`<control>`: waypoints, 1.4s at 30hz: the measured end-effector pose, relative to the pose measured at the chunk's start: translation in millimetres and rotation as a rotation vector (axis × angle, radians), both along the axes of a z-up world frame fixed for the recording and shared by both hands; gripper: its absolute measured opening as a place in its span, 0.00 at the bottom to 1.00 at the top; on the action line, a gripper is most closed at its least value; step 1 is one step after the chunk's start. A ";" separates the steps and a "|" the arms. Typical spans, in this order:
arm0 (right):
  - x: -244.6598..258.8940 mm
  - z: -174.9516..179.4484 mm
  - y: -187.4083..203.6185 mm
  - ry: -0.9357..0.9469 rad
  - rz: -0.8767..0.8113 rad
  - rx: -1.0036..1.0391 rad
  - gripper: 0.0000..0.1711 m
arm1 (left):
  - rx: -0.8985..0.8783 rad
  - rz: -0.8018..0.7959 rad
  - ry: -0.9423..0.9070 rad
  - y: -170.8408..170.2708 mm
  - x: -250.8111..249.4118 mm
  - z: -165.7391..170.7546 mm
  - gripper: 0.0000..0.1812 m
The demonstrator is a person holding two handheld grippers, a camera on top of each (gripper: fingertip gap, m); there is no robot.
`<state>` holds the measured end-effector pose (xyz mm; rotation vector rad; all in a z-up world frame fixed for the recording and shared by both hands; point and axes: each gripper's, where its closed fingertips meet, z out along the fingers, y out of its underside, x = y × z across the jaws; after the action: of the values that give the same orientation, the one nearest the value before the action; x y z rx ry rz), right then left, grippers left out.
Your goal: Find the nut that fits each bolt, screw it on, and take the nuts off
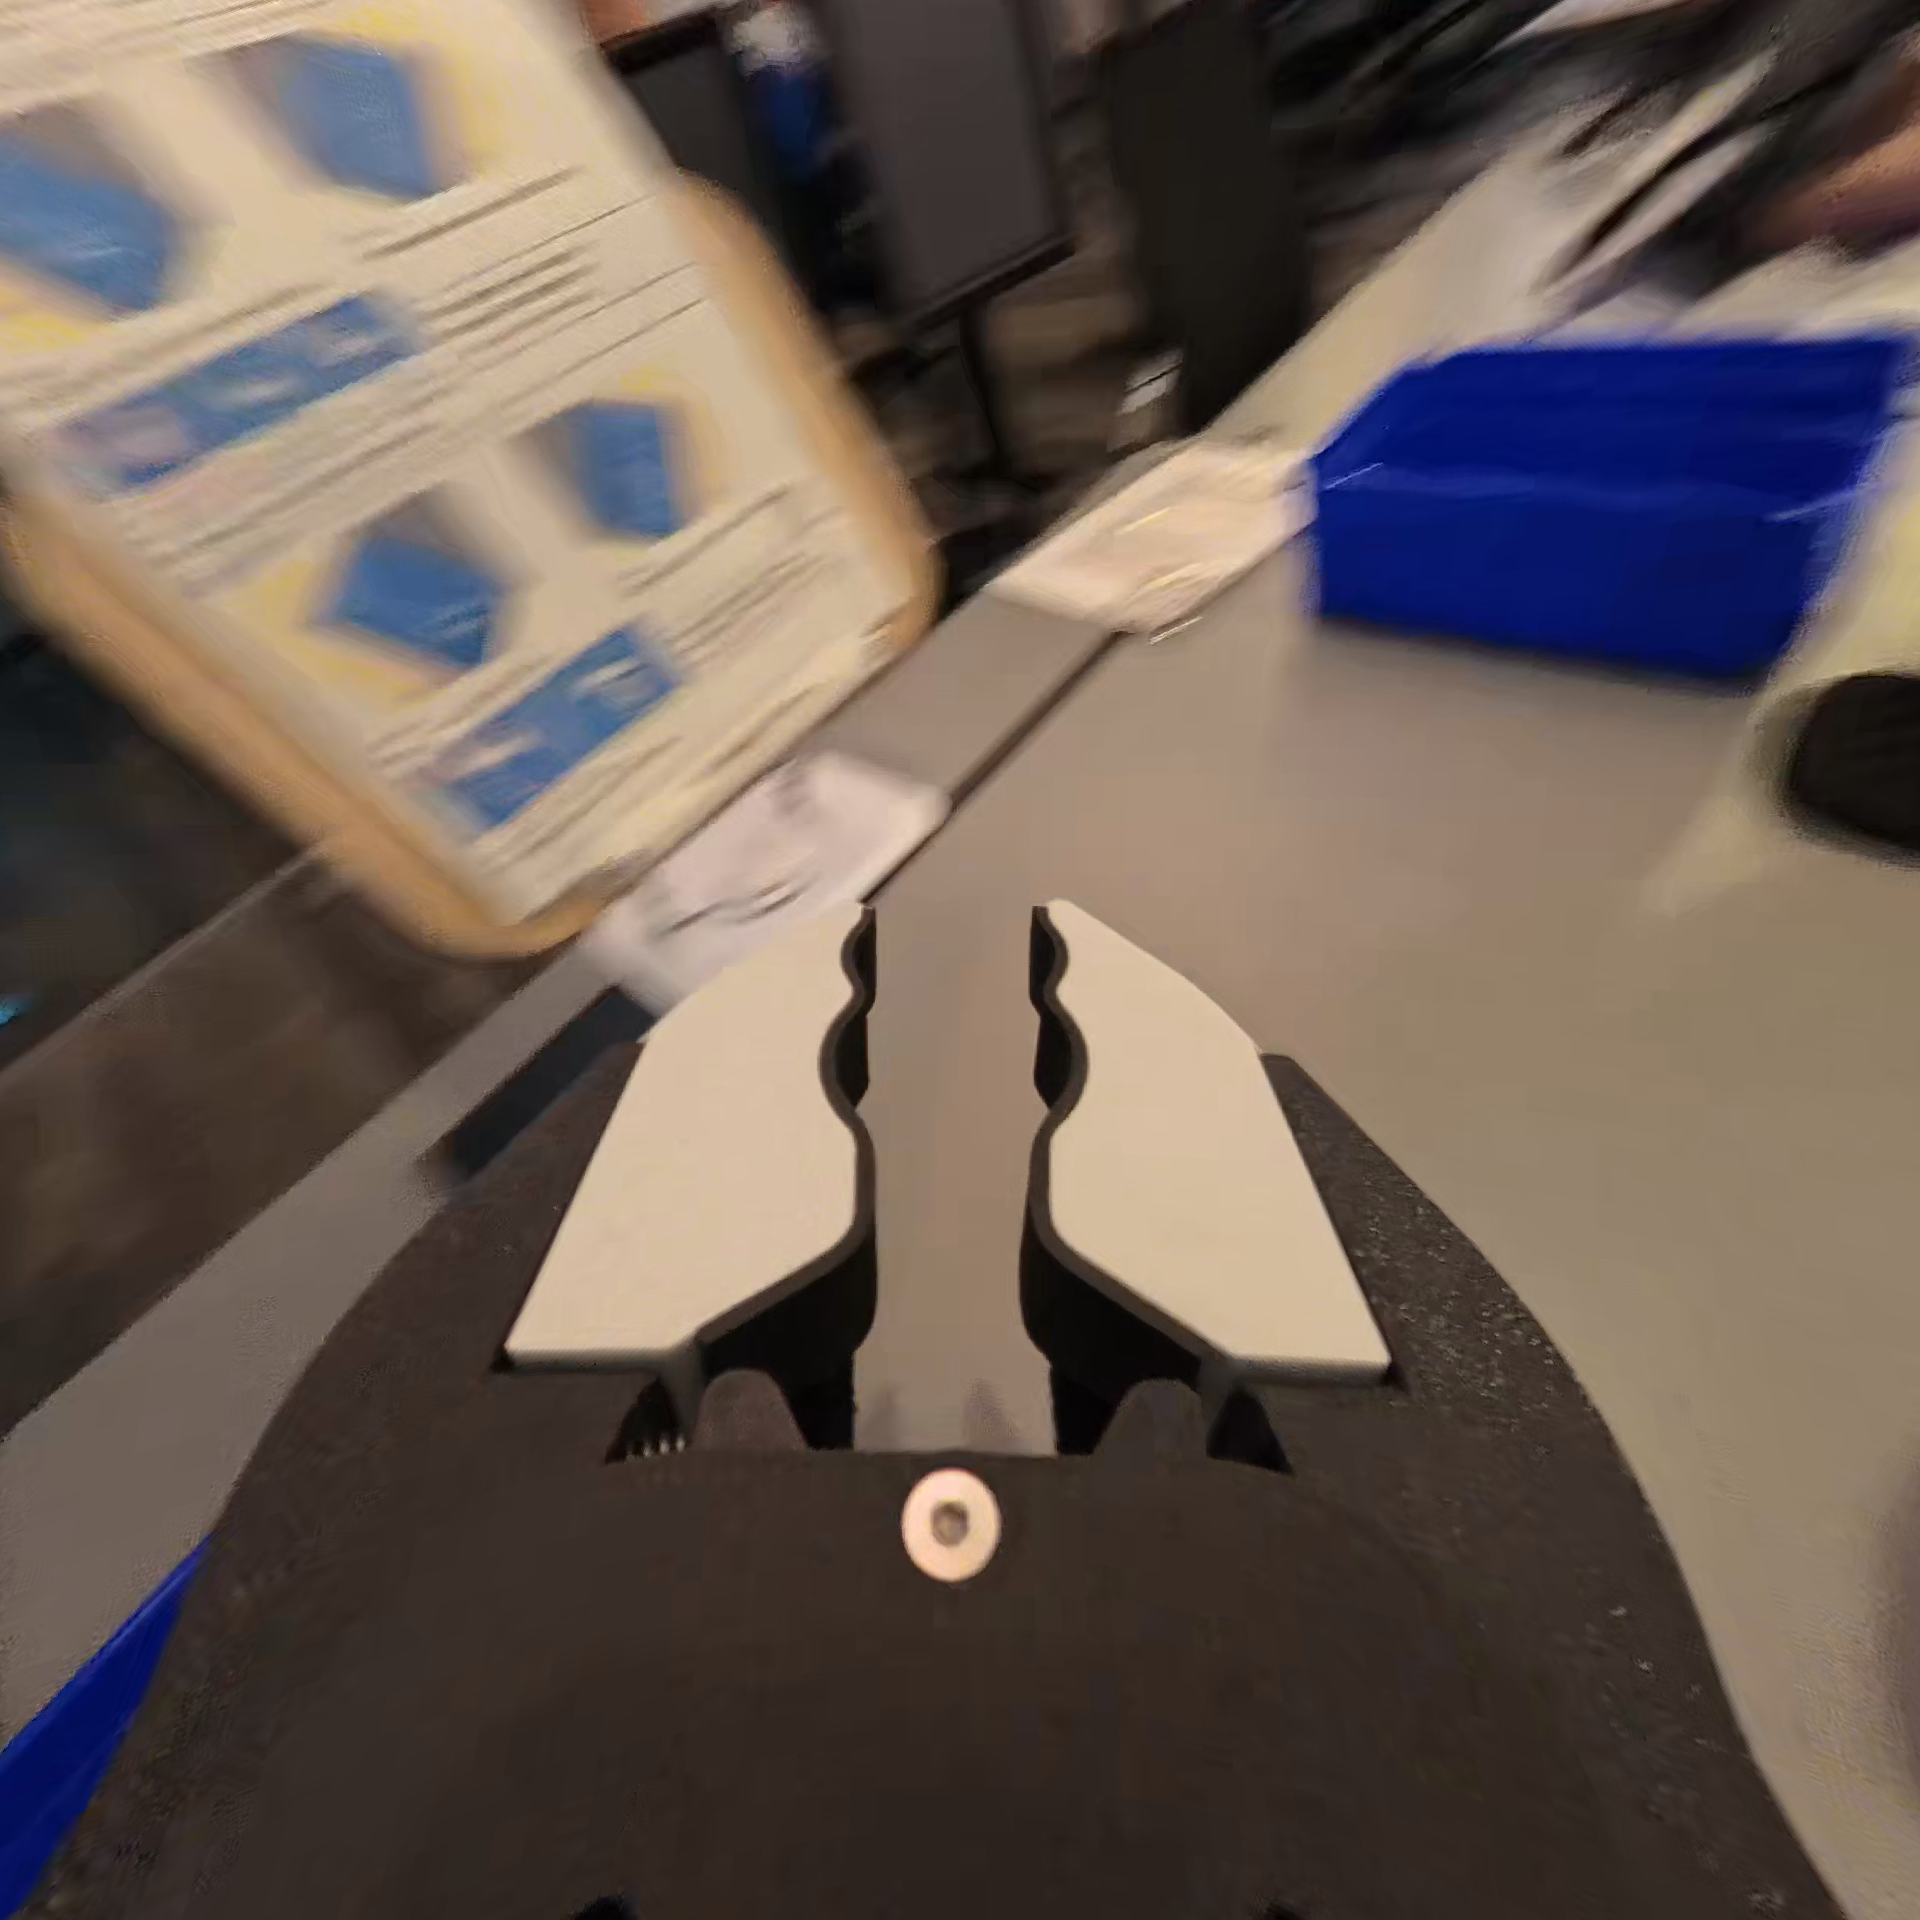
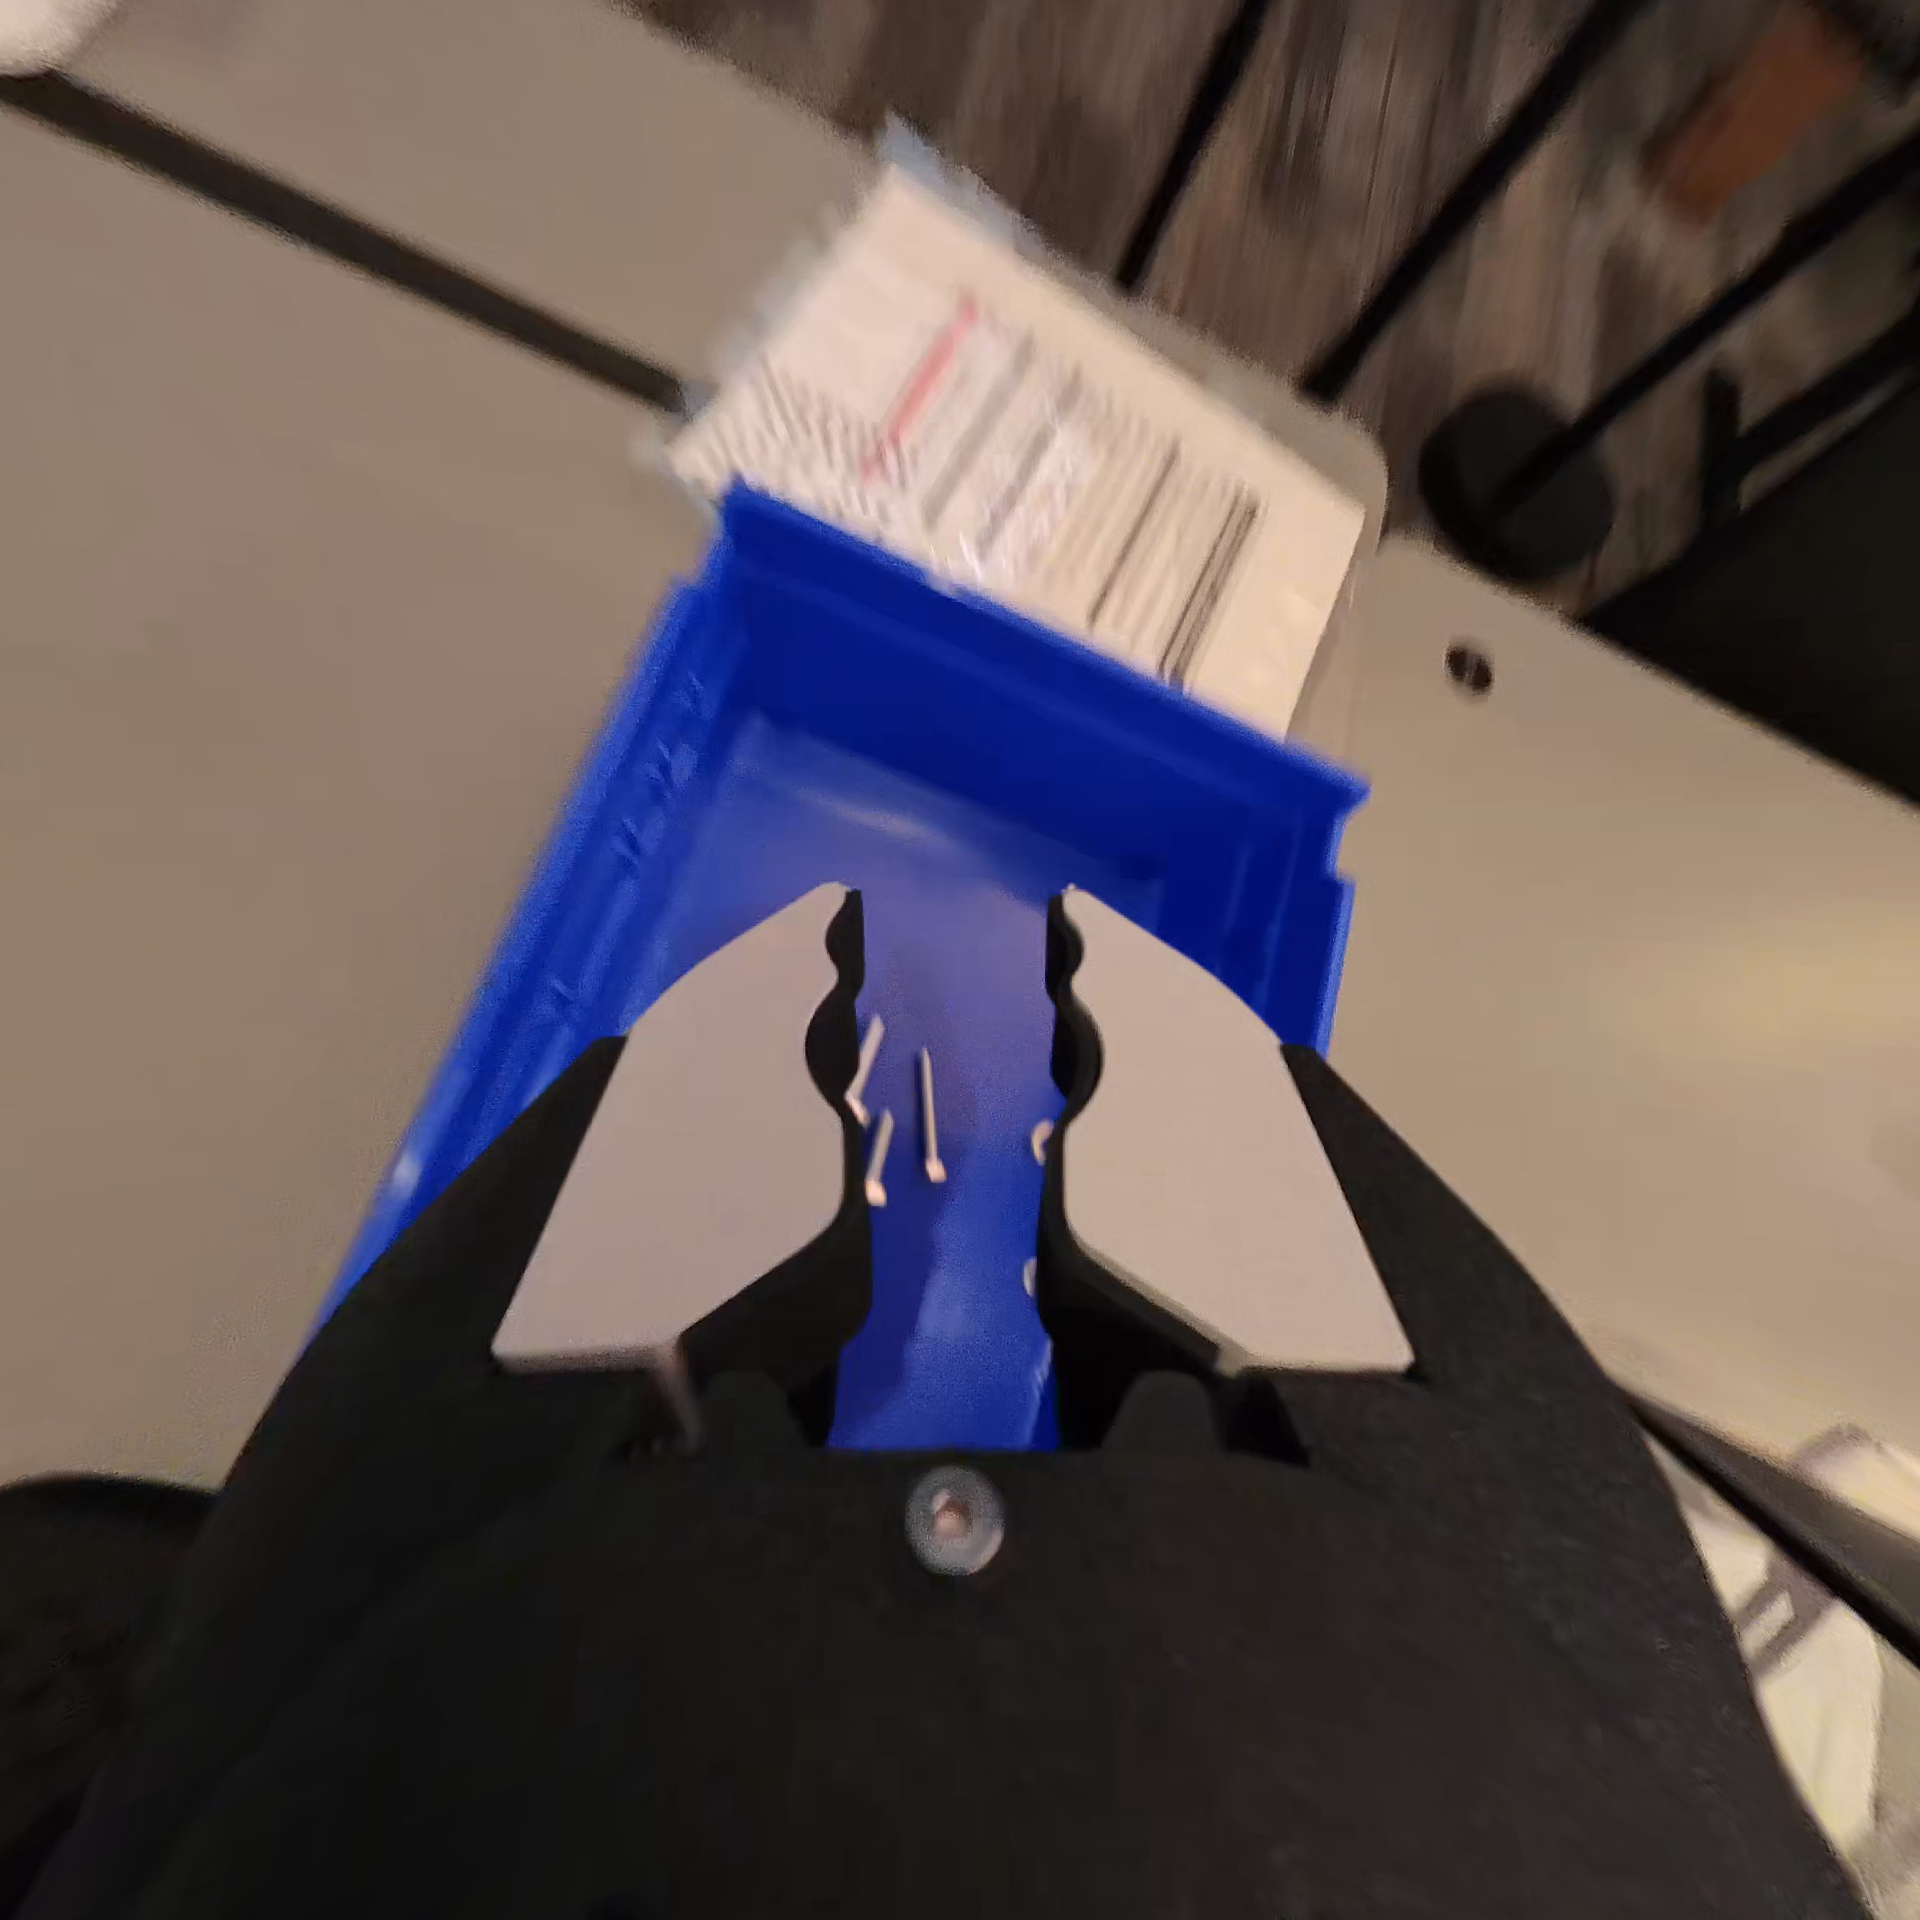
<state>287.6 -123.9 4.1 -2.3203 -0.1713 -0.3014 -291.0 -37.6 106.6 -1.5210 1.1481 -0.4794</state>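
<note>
A grey worktop (image 1: 1403, 935) is seen under both grippers. A blue bin (image 2: 935, 727) is seen under the right gripper (image 2: 954, 904), which is held partly open with nothing in it. Three thin bolts (image 2: 928, 1117) are lying in the bin. The left gripper (image 1: 952, 920) is partly open too, and nothing is held.
</note>
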 end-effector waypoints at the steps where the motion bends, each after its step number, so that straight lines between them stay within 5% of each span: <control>1: -11.6 12.8 7.4 0.003 0.030 0.057 0.19 | 0.046 0.156 0.066 18.5 -35.8 0.7 0.14; 6: -55.8 56.3 36.1 -0.024 0.125 0.276 0.16 | -0.092 0.692 0.350 56.9 -187.8 -41.1 0.10; 12: -94.6 63.3 50.6 -0.039 0.207 0.309 0.16 | -0.698 0.747 0.284 60.9 -238.7 -135.5 0.04; 16: -100.7 54.0 57.1 -0.103 0.211 0.267 0.15 | -0.854 0.950 0.364 59.3 -278.0 -174.8 0.03; 30: -101.5 31.3 62.8 -0.168 0.207 0.165 0.15 | -1.223 0.915 0.481 38.3 -270.2 -255.2 0.11; 38: -104.0 29.1 63.9 -0.203 0.225 0.147 0.15 | -1.198 0.878 0.532 39.9 -276.0 -257.5 0.03; 42: -108.1 28.5 64.8 -0.209 0.231 0.142 0.15 | -1.112 0.815 0.388 50.7 -276.7 -236.5 0.03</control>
<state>179.5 -59.1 32.5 -2.1018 -0.5022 -0.4244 -567.7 13.1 -129.9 -2.9507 0.3636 -0.2365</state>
